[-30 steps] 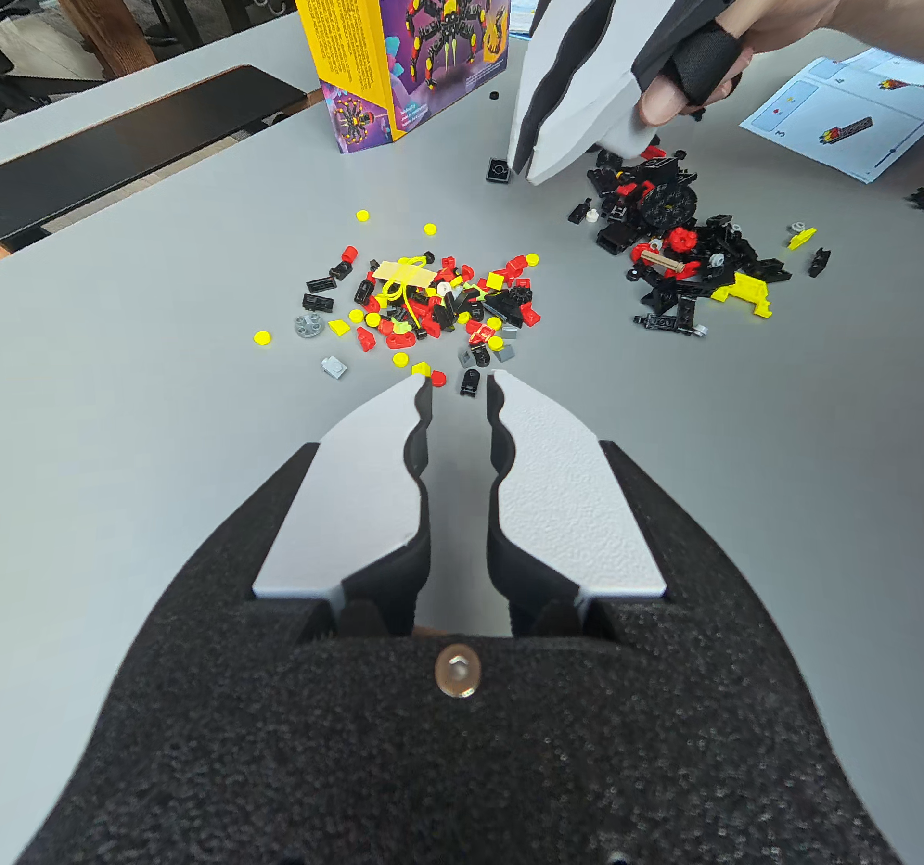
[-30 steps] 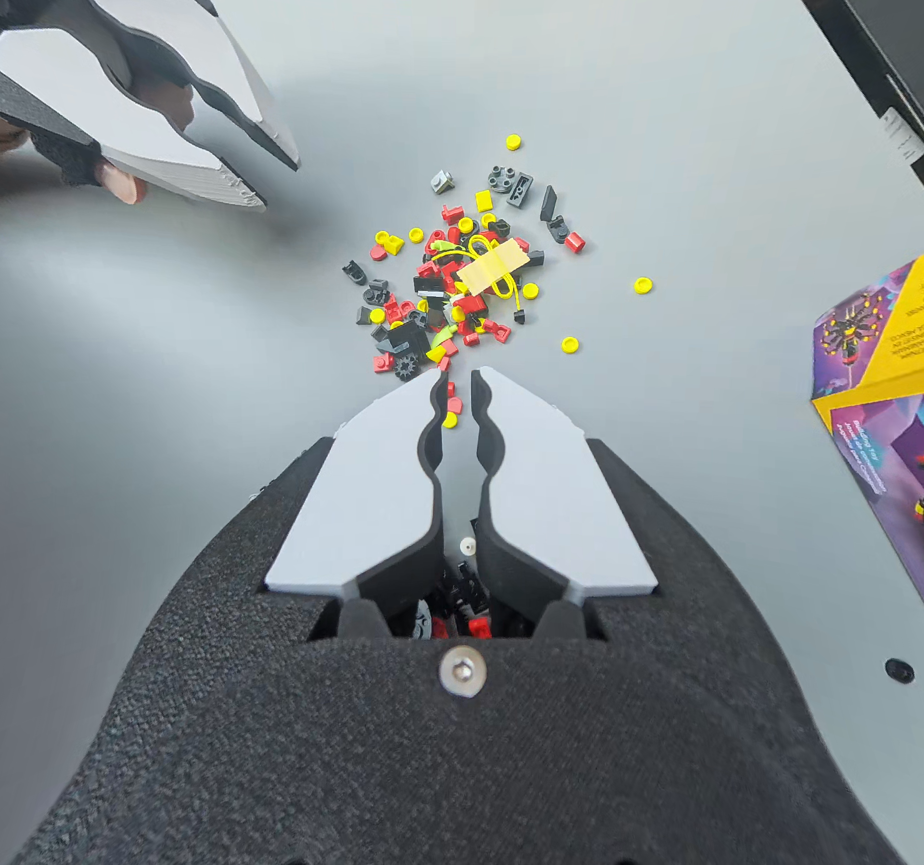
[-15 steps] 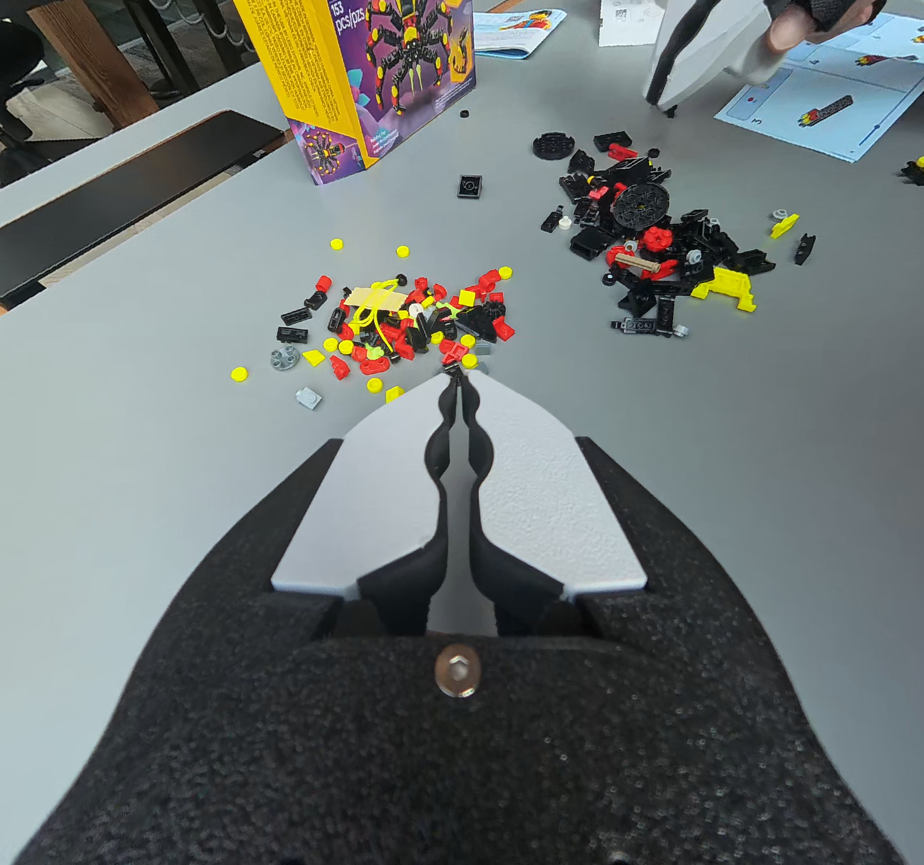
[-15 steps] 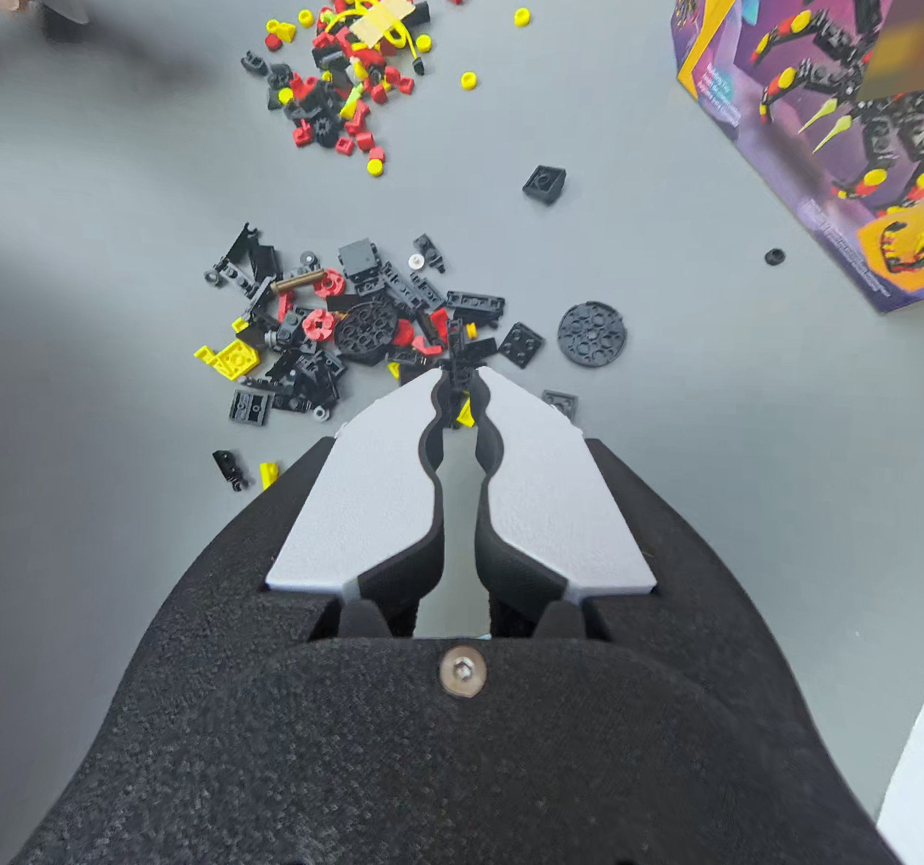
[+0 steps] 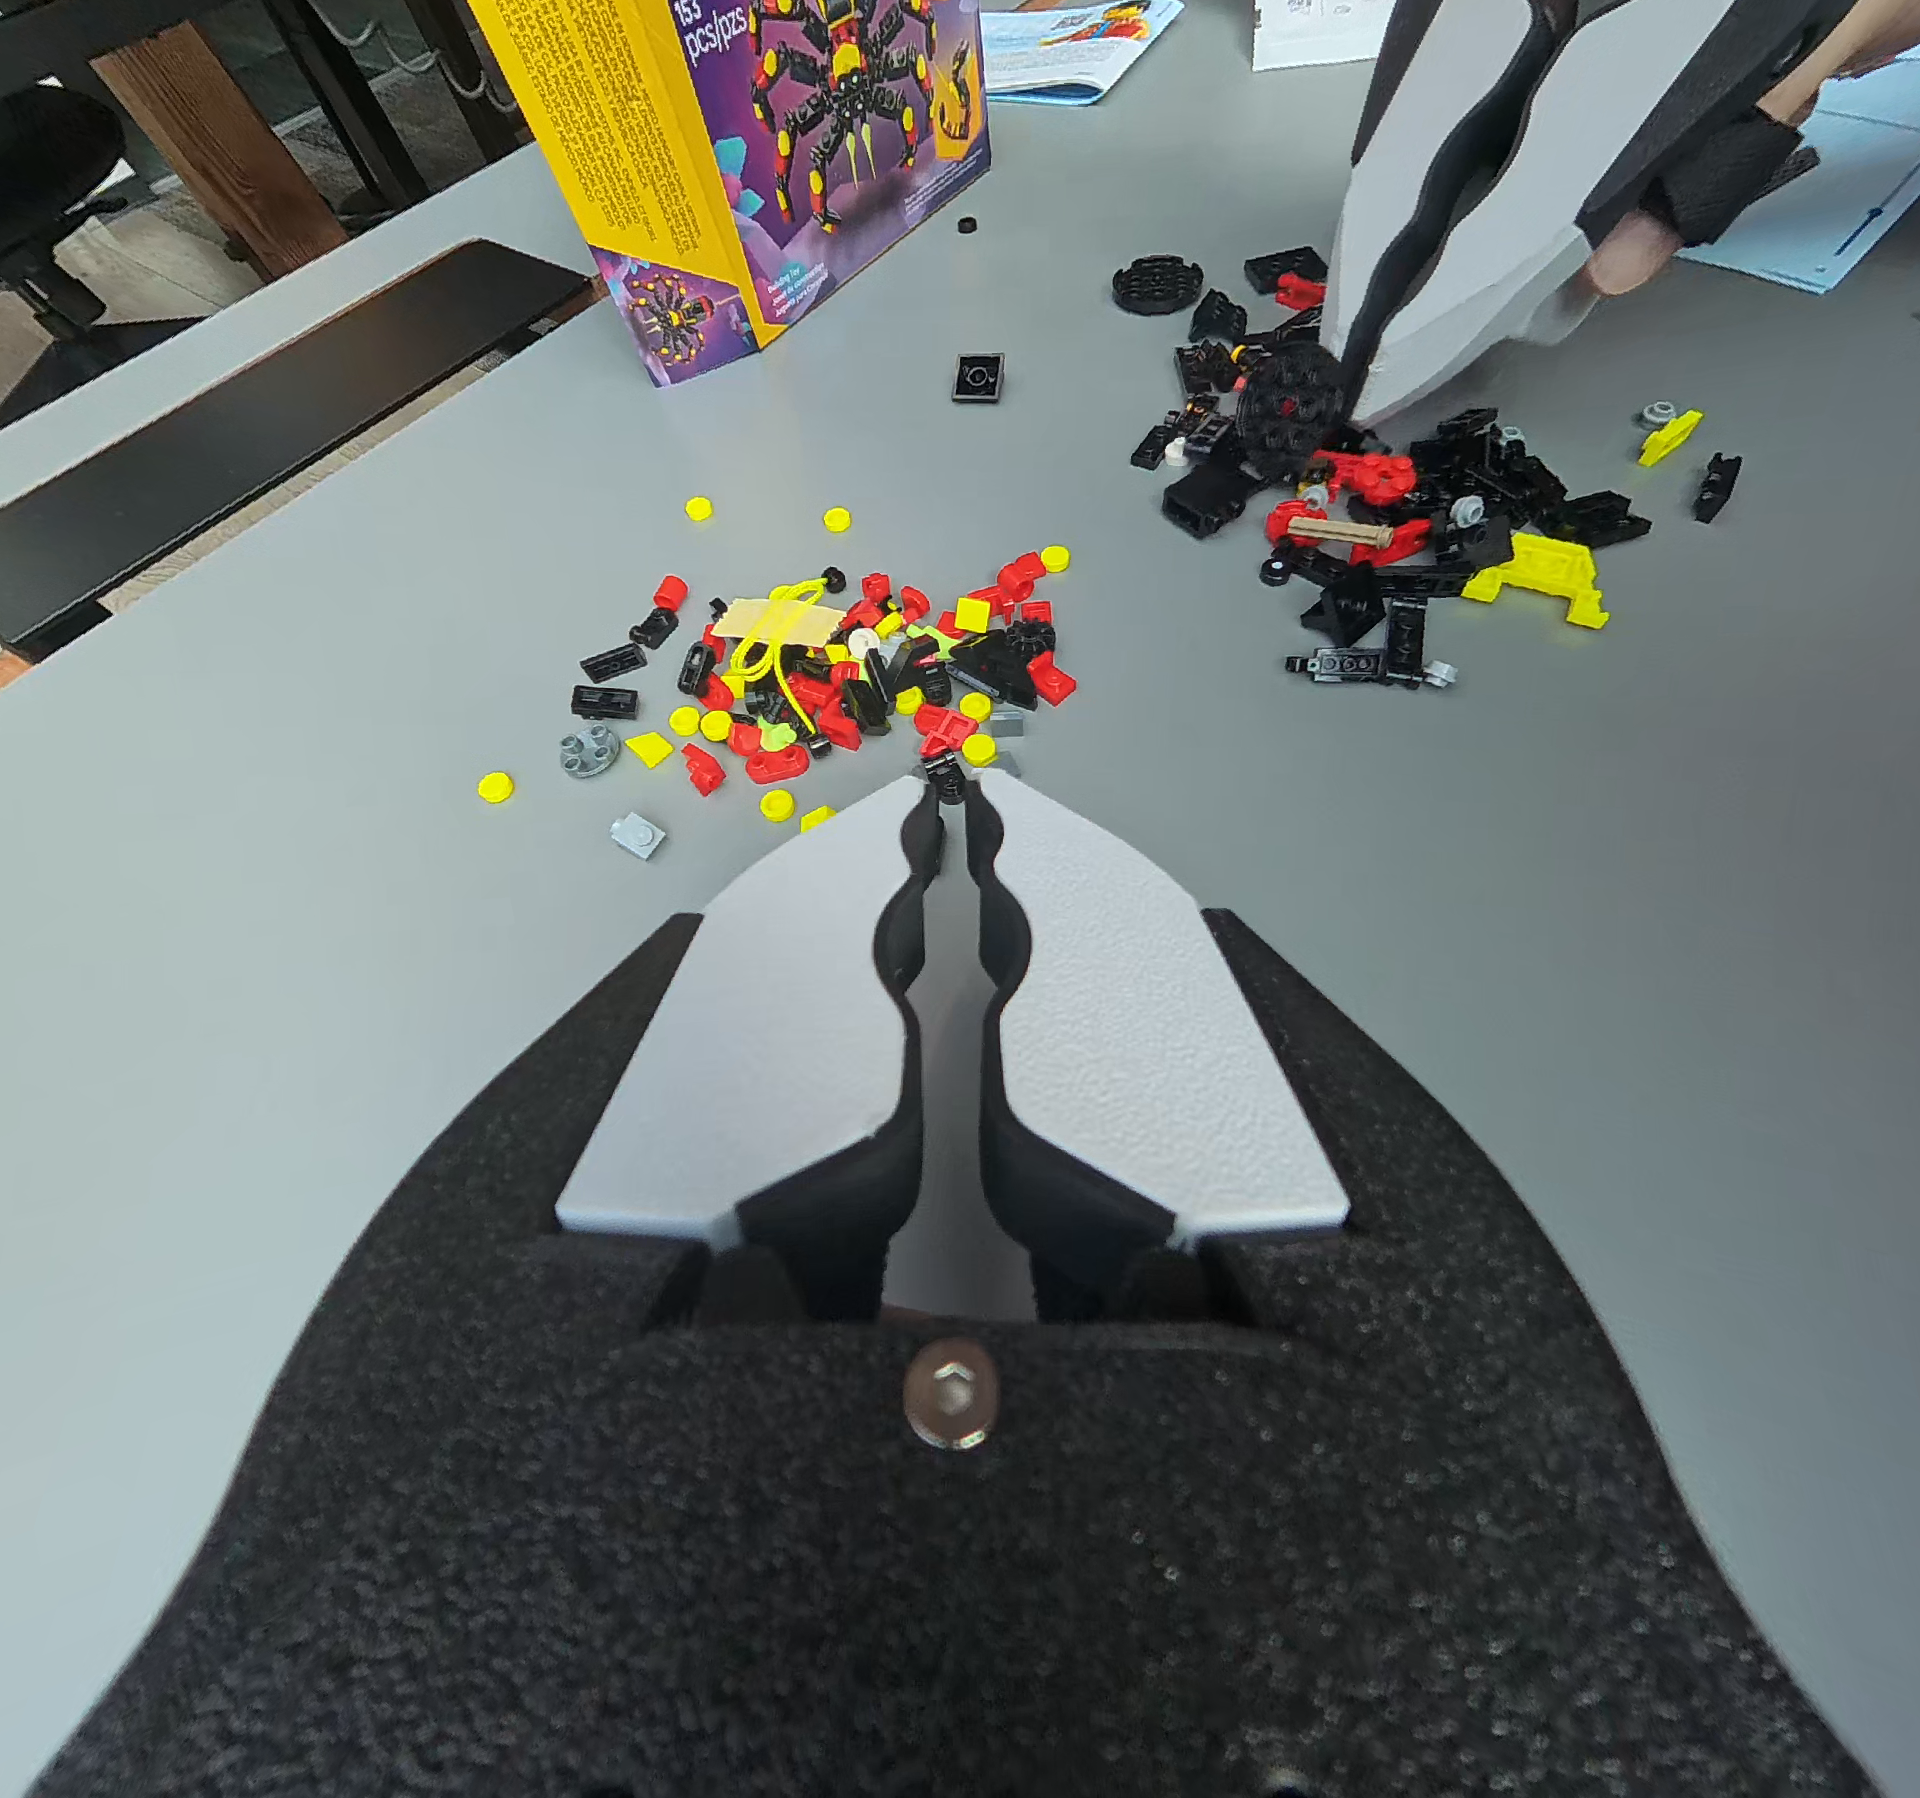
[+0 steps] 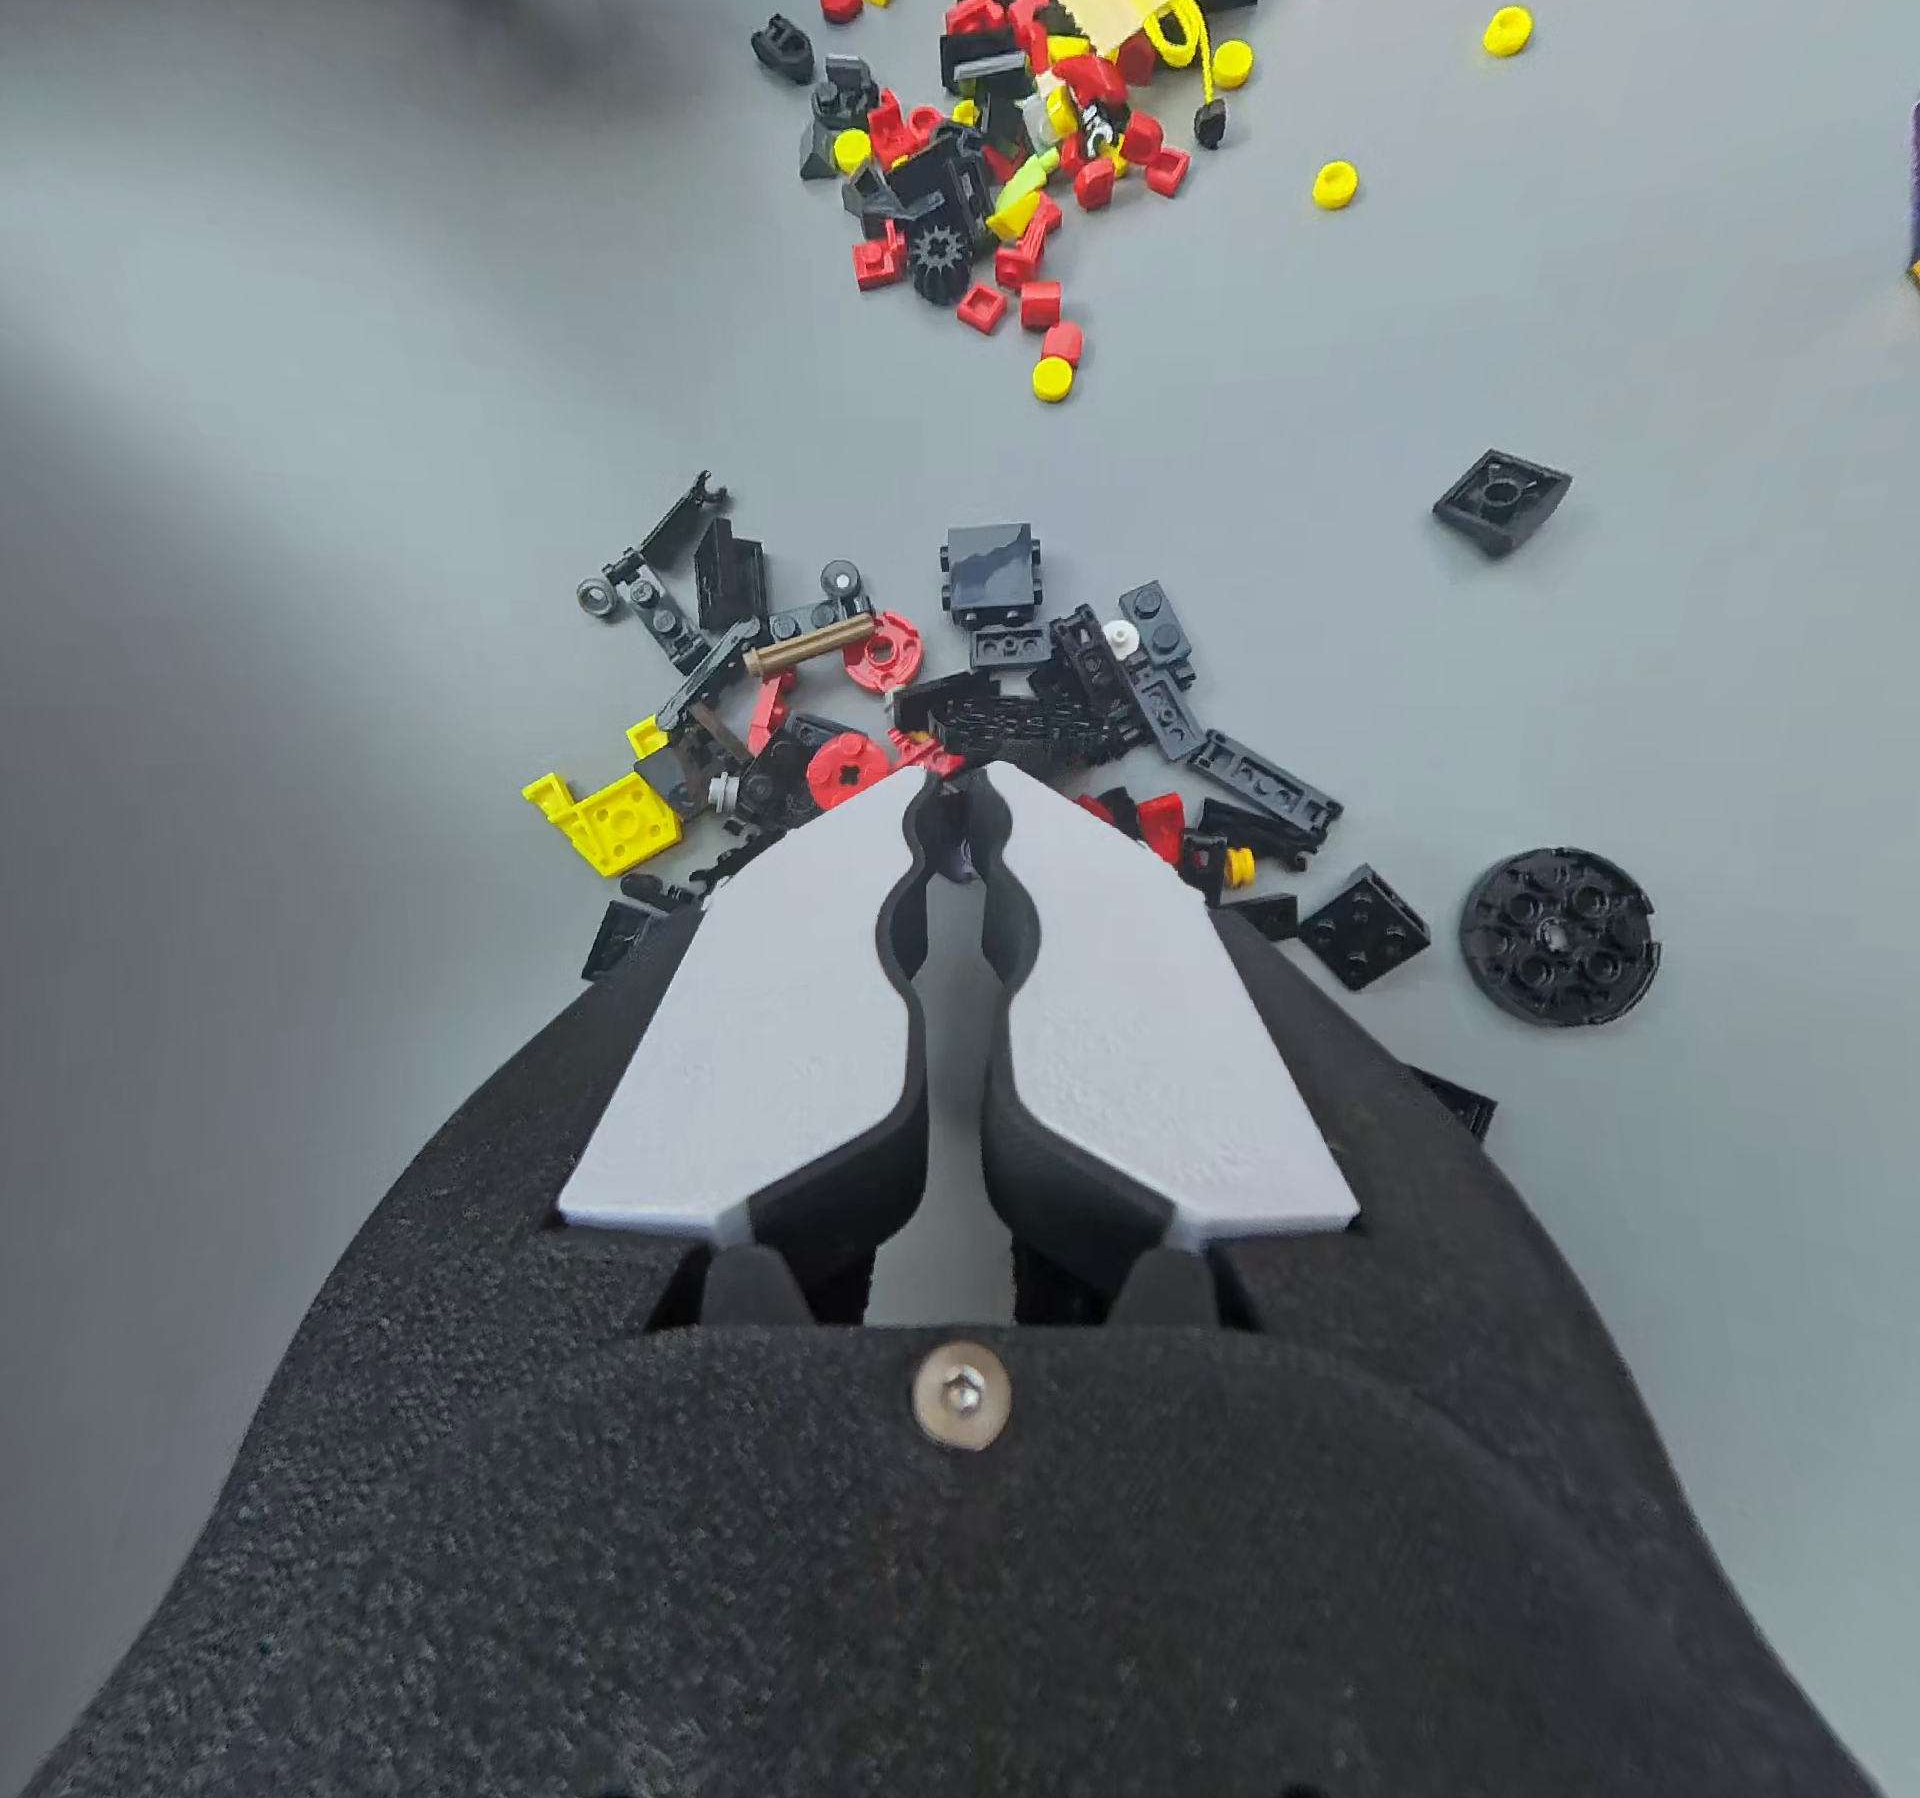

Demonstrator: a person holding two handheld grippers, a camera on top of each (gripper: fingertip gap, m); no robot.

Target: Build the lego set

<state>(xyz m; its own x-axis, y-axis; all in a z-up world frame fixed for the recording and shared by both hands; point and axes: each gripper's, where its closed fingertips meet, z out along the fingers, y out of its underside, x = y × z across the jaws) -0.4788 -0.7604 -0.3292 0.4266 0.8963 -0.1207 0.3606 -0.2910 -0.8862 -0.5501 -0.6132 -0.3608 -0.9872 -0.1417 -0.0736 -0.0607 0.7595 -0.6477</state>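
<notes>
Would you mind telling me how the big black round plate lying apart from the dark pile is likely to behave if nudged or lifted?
The black round plate lies flat, studs up, so it would probably slide rather than roll. It looks thin and rigid, likely light. Its low edge may make gripping awkward.

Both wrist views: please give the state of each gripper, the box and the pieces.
left gripper: nearly shut on small black piece.
right gripper: nearly shut, tips in the black pile; grasp unclear.
box: upright.
small red and yellow pieces: loose, unassembled.
</notes>
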